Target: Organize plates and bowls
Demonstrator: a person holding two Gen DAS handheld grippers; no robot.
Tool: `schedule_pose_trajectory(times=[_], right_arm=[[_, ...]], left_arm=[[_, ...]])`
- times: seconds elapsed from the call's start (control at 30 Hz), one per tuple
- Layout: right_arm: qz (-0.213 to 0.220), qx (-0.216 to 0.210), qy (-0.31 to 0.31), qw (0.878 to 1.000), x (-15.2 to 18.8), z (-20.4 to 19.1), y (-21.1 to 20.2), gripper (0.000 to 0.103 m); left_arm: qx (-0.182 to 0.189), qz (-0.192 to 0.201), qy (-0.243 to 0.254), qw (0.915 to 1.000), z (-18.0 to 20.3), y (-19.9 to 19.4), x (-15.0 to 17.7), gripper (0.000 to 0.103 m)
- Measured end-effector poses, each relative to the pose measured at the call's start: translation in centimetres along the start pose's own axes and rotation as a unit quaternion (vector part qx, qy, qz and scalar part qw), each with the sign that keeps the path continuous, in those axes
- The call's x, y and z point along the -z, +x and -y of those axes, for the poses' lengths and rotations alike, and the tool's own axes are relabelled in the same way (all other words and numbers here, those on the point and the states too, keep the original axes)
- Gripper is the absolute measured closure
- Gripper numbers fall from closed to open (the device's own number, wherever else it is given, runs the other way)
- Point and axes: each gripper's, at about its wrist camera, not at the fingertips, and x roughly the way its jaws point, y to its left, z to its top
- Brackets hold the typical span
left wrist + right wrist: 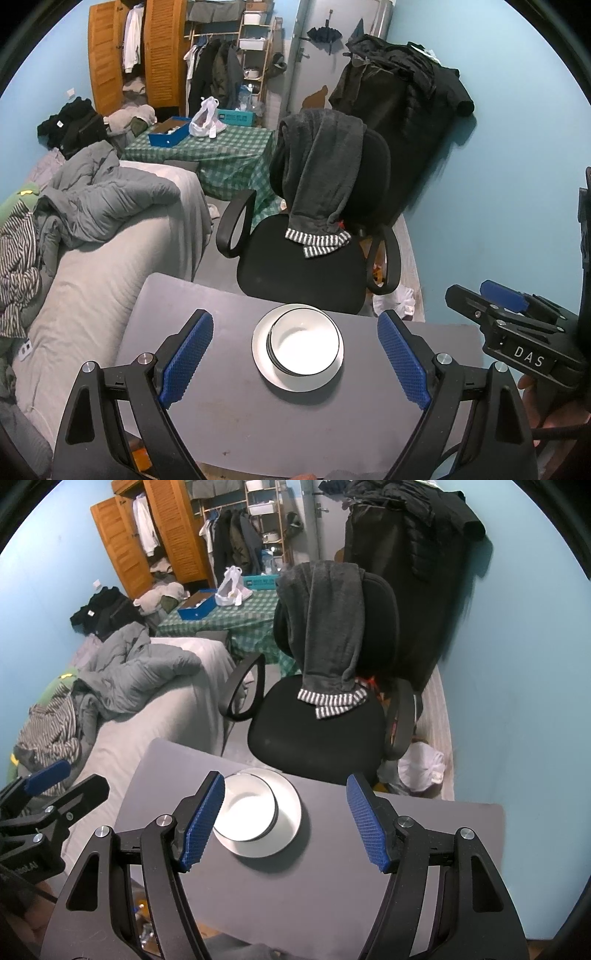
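I see the white bowl [303, 341] nested on the plate [262, 363] at the grey worktop's [207, 406] far edge (near the chair [299, 266]); my left tool [295, 360] and right tool [286, 821] hover spread wide, holding nothing.

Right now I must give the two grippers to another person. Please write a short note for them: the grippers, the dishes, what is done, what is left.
Left gripper: fingers open, holding nothing, above the table, dishes ahead between the fingers.
Right gripper: fingers open, holding nothing, beside the dishes.
Dishes: the white bowl sits in the white plate on the grey table, near the far edge. Dark rims under the bowl suggest more nested bowls; I cannot count them.
Done: the visible dishes are in one stack.
Left: no other dish is in view; check outside the views, otherwise withdraw both grippers.
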Motion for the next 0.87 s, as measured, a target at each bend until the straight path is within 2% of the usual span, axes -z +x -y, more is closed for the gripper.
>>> schedule_pose_trajectory(times=[0.87], right_arm=[[-0.002, 0.000, -0.001, 1.000, -0.11, 0.16, 0.17, 0.035]], left_arm=[[0.011, -0.006, 0.013, 0.9998, -0.31, -0.29, 0.53, 0.011]])
